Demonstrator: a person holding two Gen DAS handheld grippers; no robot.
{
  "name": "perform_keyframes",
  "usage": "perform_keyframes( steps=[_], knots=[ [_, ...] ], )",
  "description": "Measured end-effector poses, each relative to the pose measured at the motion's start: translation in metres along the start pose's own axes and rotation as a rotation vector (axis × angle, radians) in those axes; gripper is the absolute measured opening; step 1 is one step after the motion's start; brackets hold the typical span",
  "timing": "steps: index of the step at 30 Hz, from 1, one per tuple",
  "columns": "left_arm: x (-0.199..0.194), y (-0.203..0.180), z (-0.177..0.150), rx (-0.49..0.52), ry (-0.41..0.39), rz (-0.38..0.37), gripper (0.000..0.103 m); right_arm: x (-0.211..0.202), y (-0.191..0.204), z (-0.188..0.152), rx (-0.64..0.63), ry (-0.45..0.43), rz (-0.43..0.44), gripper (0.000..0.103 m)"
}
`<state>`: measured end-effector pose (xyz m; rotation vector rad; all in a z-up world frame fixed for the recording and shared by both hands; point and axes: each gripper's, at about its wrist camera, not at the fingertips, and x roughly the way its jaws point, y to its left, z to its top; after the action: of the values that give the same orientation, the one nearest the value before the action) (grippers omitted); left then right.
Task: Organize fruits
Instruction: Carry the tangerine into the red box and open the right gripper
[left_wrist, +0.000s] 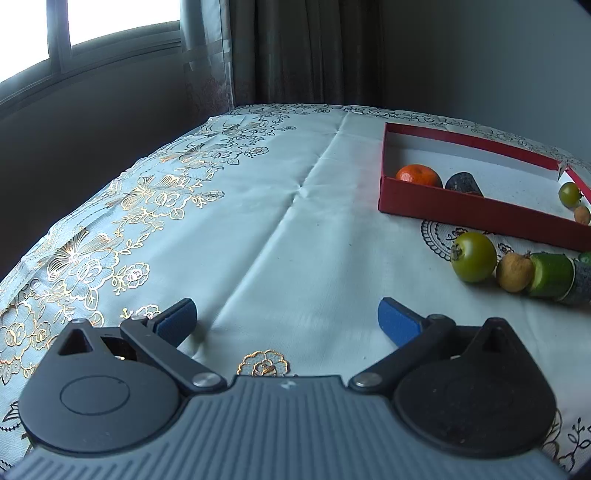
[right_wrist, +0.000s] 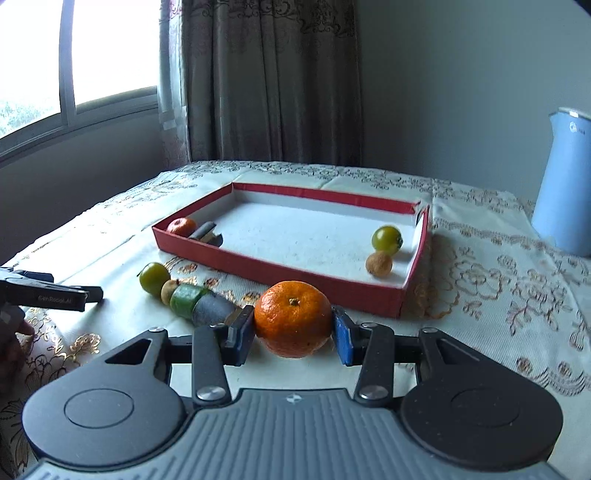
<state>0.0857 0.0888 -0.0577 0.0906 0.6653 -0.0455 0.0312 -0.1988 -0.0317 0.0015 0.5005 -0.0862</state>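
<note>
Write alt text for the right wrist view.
The right gripper clamps an orange just in front of a red tray that holds another orange, a green tomato and a brown fruit. More produce lies in a row to the left, near the left gripper.

Desk (right_wrist: 480, 295) wearing a pale floral cloth. Lying directly on it: red tray (right_wrist: 280, 273) mid-surface; a touching row in front — green tomato (right_wrist: 153, 277), small tan fruit (right_wrist: 169, 291), green chunk (right_wrist: 188, 300), dark piece (right_wrist: 214, 309); blue jug (right_wrist: 565, 192) standing far right.
</note>
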Motion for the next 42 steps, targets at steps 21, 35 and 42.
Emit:
perform_keyframes(
  steps=[21,35,42],
  knots=[
    [0.0,0.002,0.0,-0.008,0.002,-0.005,0.103,0.087,-0.025,0.061,0.042,0.017,-0.074,0.043],
    [0.002,0.003,0.0,-0.015,0.005,-0.011,0.103,0.144,-0.031,0.053,0.06,0.099,-0.126,0.043],
    [0.002,0.003,0.0,-0.018,0.006,-0.013,0.103,0.145,-0.024,0.054,0.035,0.109,-0.137,0.045]
  ],
)
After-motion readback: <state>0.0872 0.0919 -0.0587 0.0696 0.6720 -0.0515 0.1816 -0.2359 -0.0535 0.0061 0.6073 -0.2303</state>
